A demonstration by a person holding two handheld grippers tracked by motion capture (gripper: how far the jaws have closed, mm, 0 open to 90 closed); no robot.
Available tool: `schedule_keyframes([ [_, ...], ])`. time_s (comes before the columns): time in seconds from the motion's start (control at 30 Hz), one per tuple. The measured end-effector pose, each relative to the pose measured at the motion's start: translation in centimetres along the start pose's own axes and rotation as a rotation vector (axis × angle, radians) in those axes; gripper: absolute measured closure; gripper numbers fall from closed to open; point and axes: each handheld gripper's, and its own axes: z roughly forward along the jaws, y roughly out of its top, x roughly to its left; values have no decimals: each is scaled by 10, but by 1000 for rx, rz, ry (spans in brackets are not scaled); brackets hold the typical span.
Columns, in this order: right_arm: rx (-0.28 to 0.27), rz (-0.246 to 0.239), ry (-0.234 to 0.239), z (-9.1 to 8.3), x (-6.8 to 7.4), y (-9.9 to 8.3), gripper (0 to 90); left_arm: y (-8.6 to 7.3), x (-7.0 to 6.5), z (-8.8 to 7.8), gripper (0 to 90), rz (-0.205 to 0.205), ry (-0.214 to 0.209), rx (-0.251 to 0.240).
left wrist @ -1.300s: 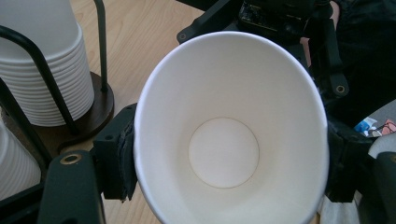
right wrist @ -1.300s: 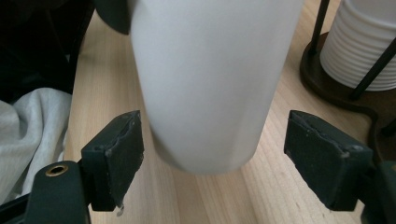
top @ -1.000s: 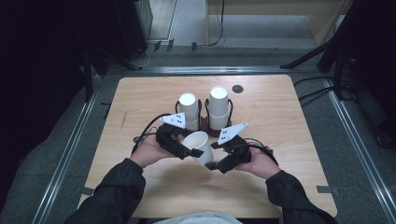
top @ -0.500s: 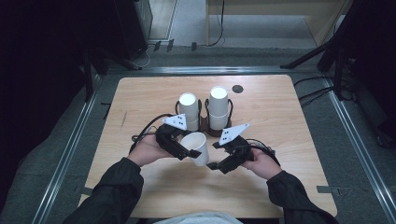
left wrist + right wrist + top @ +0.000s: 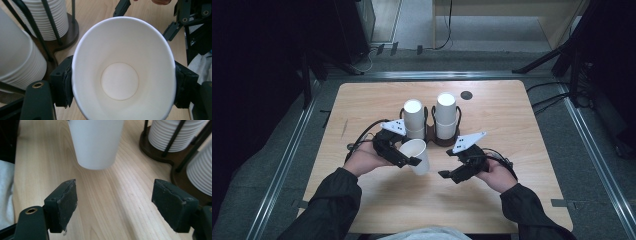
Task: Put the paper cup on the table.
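Two stacks of white paper cups stand upside down in a dark wire holder (image 5: 430, 136) with a round brown base, at the middle of a pale wood-grain table (image 5: 522, 115). The left stack (image 5: 414, 119) and the right stack (image 5: 446, 116) show ribbed sides from the many nested rims, clearest in the two gripper views. No writing or brand can be read on any cup, on the holder or on the grippers.

The left gripper (image 5: 414, 161) clamps a single paper cup (image 5: 416, 154) just in front of the holder, above the table. In the left gripper view its black pads press on both sides of the cup near the rim, squeezing the mouth into an oval; that view looks straight into the smooth, plain white inside down to the round bottom disc. From above, the cup lies tilted, its mouth toward the person's left hand.

The right gripper (image 5: 443, 174) sits just right of the cup, apart from it. In the right gripper view its jaws stand wide open with nothing between them but bare table, their matte pads scuffed at the edges, and the cup's tapered outer wall and narrow base hang ahead of them. A small dark disc (image 5: 466, 95) lies on the table behind the holder.
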Motion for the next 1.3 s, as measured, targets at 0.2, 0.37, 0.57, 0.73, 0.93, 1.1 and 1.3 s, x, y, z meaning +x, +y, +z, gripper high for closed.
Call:
schedule_keyframes([
  [0.2,-11,-14,-22,-5,-5,-4,208,-3,2,-4,231,-5,4,10],
  [0.37,5,0,-39,-7,-8,-7,208,-6,6,-9,231,-17,19,5],
  [0.57,-11,-13,-28,-10,-10,-9,208,-11,11,-13,230,-21,41,6],
  [0.73,-15,-1,-34,-13,-15,-10,208,-19,19,-19,230,-44,57,-11],
  [0.93,-14,5,-53,-17,-21,-10,207,-27,24,-27,231,-66,86,-14],
  [1.1,-15,11,-61,-17,-24,-10,207,-31,26,-32,231,-84,104,-24],
  [1.3,-10,16,-67,-18,-28,-9,207,-39,32,-43,231,-115,137,-31],
])
